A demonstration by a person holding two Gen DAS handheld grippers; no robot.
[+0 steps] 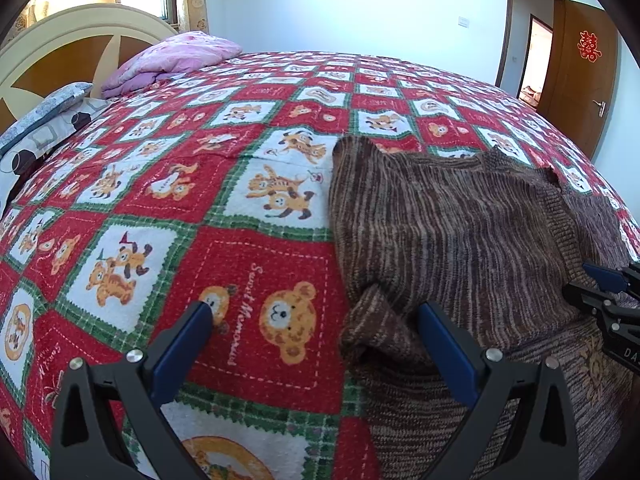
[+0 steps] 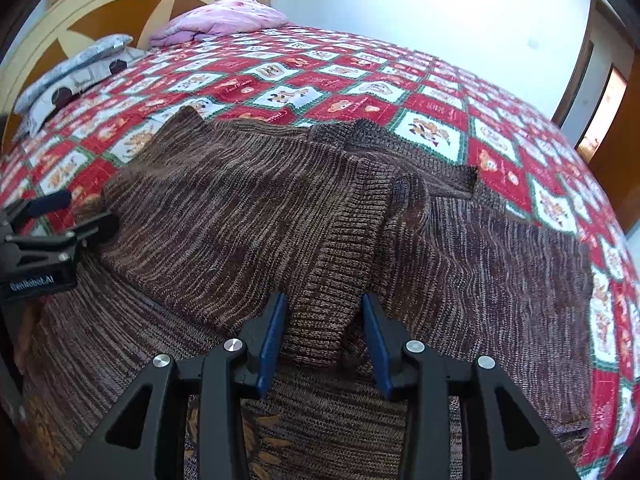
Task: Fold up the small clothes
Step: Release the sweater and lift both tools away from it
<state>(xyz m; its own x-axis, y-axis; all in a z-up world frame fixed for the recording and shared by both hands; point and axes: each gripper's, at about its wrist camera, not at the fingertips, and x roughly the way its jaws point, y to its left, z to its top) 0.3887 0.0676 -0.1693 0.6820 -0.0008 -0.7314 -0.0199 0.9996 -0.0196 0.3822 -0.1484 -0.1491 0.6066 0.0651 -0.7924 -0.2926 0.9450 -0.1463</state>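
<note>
A brown striped knit sweater (image 1: pixel 452 220) lies on the bed, partly folded, with one sleeve laid across its body; it fills the middle of the right wrist view (image 2: pixel 248 216). My left gripper (image 1: pixel 316 320) is open at the sweater's left edge, its right finger over a bunched corner. My right gripper (image 2: pixel 324 312) is open, its fingers on either side of the ribbed sleeve cuff (image 2: pixel 320 320) without closing on it. The right gripper also shows at the right edge of the left wrist view (image 1: pixel 608 280), and the left gripper at the left edge of the right wrist view (image 2: pixel 80 212).
The bed carries a red, white and green bear-print blanket (image 1: pixel 200 184). A pink folded quilt (image 1: pixel 176 58) and a grey patterned pillow (image 1: pixel 44 120) lie by the cream headboard (image 1: pixel 76 24). A wooden door (image 1: pixel 580 80) stands at the far right.
</note>
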